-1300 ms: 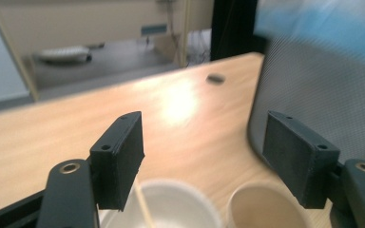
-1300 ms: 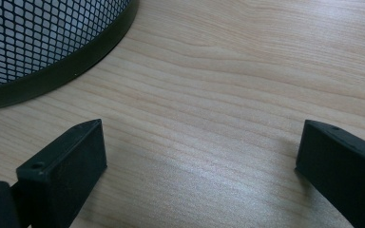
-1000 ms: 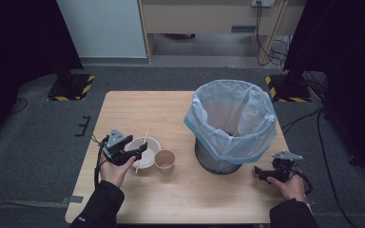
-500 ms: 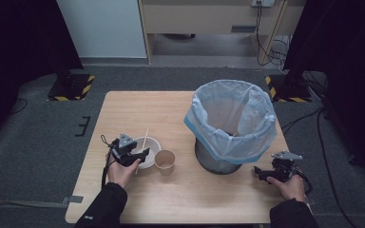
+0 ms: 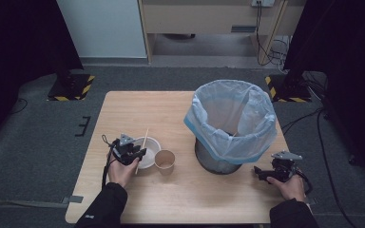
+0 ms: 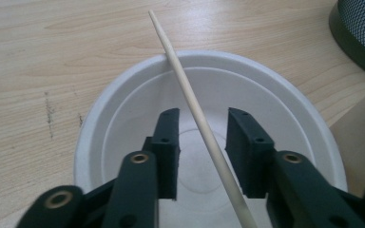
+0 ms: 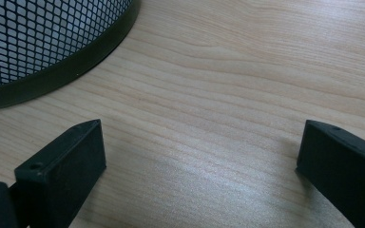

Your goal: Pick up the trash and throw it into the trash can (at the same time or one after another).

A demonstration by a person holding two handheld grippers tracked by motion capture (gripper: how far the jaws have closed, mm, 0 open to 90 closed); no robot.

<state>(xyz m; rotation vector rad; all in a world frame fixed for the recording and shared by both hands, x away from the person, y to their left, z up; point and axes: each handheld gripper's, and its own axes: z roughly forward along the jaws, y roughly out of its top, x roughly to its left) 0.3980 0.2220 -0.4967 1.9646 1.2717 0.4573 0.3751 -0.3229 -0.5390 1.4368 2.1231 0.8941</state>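
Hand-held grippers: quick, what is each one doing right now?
Left hand-held gripper: jaws just closing around the wooden stick, pads not yet touching it.
Right hand-held gripper: open, holding nothing.

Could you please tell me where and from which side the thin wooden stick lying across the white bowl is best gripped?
Grip the thin wooden stick at its mid-length, where it spans the white round disposable bowl clear of the floor. Probably come from above, pads either side. The left hand-held gripper already straddles it, jaws just closing, not yet pressing.
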